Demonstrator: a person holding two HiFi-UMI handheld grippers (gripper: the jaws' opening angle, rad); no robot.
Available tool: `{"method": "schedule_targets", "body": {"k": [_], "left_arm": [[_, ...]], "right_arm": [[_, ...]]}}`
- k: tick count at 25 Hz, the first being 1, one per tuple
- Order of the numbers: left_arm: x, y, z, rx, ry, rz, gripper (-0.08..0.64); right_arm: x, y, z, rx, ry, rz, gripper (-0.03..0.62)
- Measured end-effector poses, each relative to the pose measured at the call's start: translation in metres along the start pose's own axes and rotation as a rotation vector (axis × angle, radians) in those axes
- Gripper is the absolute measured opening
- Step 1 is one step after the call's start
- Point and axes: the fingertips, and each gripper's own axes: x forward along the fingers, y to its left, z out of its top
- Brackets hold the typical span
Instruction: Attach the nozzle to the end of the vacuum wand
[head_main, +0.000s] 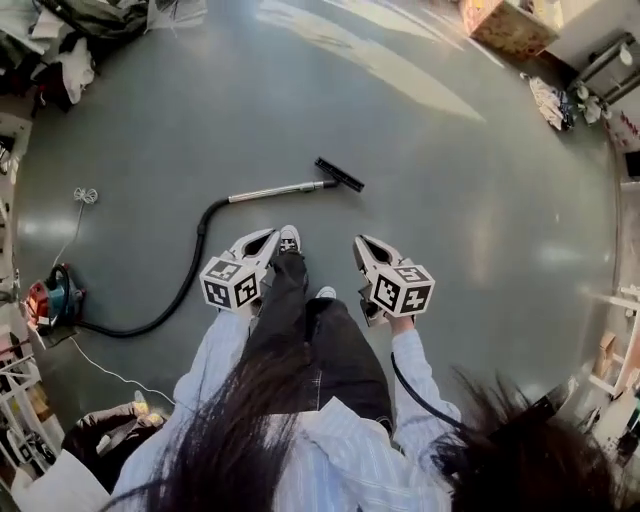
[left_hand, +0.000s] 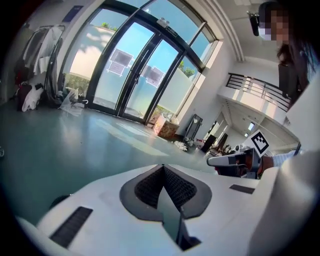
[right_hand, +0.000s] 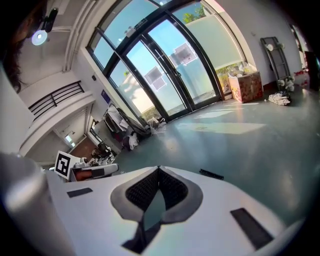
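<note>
Sprawling over the floor (head_main: 450, 200), the hose (head_main: 185, 285) curves from the wand's rear end to the vacuum (head_main: 52, 298), which sits well apart from the wand. The wand (head_main: 275, 190) itself lies flat, and the nozzle (head_main: 340, 174) touches its front end, set crosswise, so the joint looks made. It is too small here to tell whether it is pushed fully home. That is the main risk: if the nozzle only rests against the tube, any lift of the wand could let it drop off or hang crooked.

Both grippers hover near the wand on the person's side, off the floor and touching nothing. The left gripper (head_main: 268, 238) has its fingers pressed together with nothing between them, and the right gripper (head_main: 362, 242) shows the same in its own view. A check of the joint would need the fingers opened first; pushing down with them closed would just shove the wand, and a smooth round tube would likely roll or skid away.

A shoe (head_main: 289, 238) stands just beside the wand, so a careless step could land on the tube and lever the nozzle loose. The hose's springy curve may also drag or twist the wand once it is raised, working against a weak fit. The thin white cord (head_main: 100, 370) well behind the wand is a lesser snag.
</note>
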Motion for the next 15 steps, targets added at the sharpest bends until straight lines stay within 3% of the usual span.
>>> {"method": "schedule_targets", "body": {"k": [3, 7, 15], "left_arm": [[-0.032, -0.043, 0.018, 0.048, -0.015, -0.020, 0.005], [-0.064, -0.061, 0.032, 0.133, 0.003, -0.035, 0.005], [-0.107, -0.053, 0.031, 0.102, -0.050, -0.074, 0.005]], "right_arm": [[-0.038, 0.026, 0.011, -0.020, -0.021, 0.008, 0.005], [-0.050, 0.057, 0.008, -0.020, -0.035, 0.005, 0.005], [-0.036, 0.106, -0.034, 0.012, -0.038, -0.012, 0.005]]}}
